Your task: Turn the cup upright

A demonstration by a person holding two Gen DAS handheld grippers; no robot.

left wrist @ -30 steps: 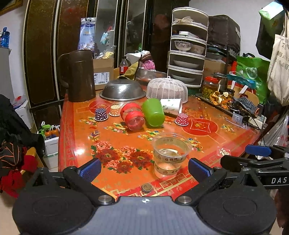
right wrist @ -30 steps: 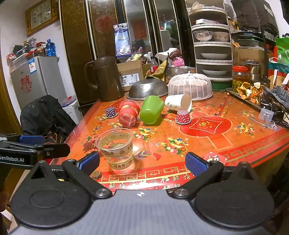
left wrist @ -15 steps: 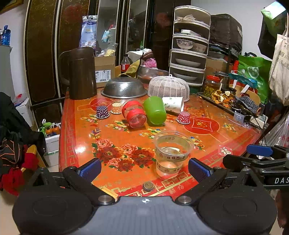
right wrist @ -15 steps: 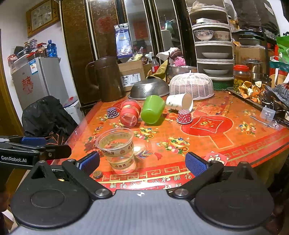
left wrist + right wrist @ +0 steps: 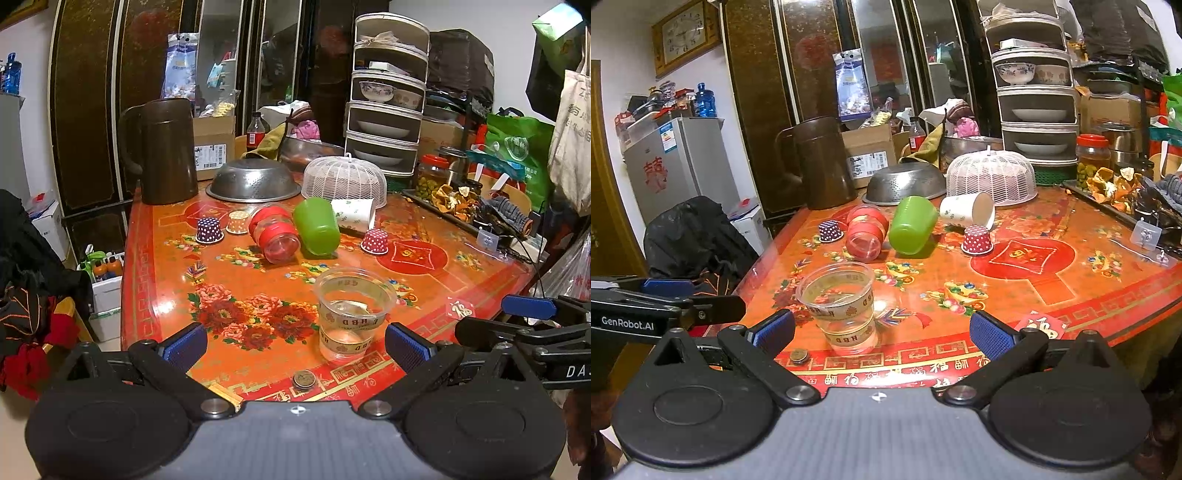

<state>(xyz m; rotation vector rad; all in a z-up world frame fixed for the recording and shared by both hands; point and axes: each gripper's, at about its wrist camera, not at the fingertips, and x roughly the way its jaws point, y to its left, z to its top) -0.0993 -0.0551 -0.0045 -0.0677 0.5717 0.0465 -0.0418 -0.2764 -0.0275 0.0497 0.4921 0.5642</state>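
A clear plastic cup [image 5: 351,314] stands upright near the table's front edge; it also shows in the right wrist view [image 5: 842,306]. A green cup [image 5: 317,226] [image 5: 911,225], a red cup [image 5: 274,233] [image 5: 866,230] and a white paper cup [image 5: 354,214] [image 5: 967,209] lie on their sides mid-table. My left gripper [image 5: 295,343] is open and empty, just short of the clear cup. My right gripper [image 5: 881,330] is open and empty at the table's front edge, with the clear cup a little ahead between its fingers.
Small dotted cupcake cups [image 5: 209,230] [image 5: 374,241] stand upside down around the cups. A brown jug [image 5: 166,151], a steel colander [image 5: 253,181], a white mesh cover [image 5: 344,178] and stacked shelves [image 5: 388,103] stand at the back. A coin [image 5: 303,379] lies by the front edge. A tray of peels [image 5: 454,201] is at right.
Both grippers have drawn back a little from the table and risen slightly; the clear cup appears a bit farther away. No object moved.
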